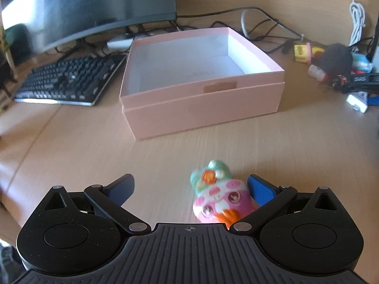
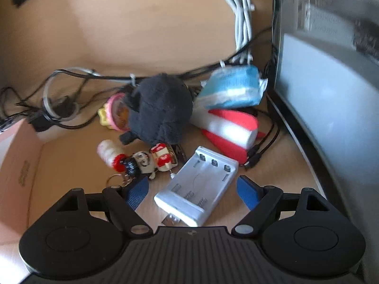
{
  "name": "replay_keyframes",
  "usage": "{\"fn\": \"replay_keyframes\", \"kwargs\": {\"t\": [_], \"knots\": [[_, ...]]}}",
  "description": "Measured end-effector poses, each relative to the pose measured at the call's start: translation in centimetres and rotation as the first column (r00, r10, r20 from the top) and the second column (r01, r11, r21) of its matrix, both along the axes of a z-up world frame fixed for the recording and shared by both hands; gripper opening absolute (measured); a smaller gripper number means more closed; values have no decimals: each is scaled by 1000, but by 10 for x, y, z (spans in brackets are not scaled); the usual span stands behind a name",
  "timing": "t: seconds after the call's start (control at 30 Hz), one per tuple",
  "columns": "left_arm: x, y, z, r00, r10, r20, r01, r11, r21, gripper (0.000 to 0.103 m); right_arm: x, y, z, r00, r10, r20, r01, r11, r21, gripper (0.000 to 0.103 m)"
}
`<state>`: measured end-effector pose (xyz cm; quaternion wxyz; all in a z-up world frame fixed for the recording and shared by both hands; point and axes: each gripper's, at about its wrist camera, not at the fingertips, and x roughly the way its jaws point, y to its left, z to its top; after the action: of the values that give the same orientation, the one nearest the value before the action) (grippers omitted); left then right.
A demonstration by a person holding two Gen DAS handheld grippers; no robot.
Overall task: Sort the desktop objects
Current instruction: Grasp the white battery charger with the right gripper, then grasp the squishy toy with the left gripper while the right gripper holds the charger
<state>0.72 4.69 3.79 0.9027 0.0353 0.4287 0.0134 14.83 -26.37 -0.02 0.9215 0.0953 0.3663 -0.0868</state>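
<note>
My left gripper hovers low over the wooden desk with its blue-padded jaws wide apart. A pink and teal squishy toy lies between them, close to the right finger; no pad presses on it. Behind it stands an empty pink box. My right gripper is open around a white battery charger that lies slantwise on the desk, with a gap at each pad. Just beyond are a keychain figure, a black plush, a red and white object and a blue packet.
A black keyboard and a monitor sit left of the box. Tangled black cables and a white cable run along the back wall. A dark screen stands at the right. The pink box's corner is at the left.
</note>
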Motion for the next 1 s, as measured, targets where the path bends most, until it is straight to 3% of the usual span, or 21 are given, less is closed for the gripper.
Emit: {"fn": "replay_keyframes", "kwargs": {"t": [0.07,0.17,0.33,0.4,0.53,0.6,0.67,1.0], "knots": [[-8,4,1,1000,-20,-3,20,999,-33,103,-1,5,-1,1000,6,8,-6,1000,-31,63],[-11,2,0,998,-63,-16,61,995,-81,103,-10,8,1,999,52,13,-52,999,-10,50],[-9,-16,-3,986,-165,-27,160,978,-132,103,-48,25,7,975,220,30,-219,975,-42,49],[-5,-25,-5,982,-189,-26,183,972,-148,103,-71,34,10,942,333,44,-331,943,-39,49],[-2,-43,-10,972,-232,-24,225,961,-158,103,-116,54,14,829,557,42,-554,830,-60,48],[-2,-52,-10,967,-254,-22,247,956,-159,103,-134,62,14,781,623,29,-620,780,-83,48],[-4,-60,-11,963,-268,-23,262,954,-144,103,-149,63,12,757,653,12,-650,754,-95,48],[-12,-45,-15,982,-184,-43,183,983,-37,103,-171,44,9,800,599,-3,-594,792,-139,72]]}}
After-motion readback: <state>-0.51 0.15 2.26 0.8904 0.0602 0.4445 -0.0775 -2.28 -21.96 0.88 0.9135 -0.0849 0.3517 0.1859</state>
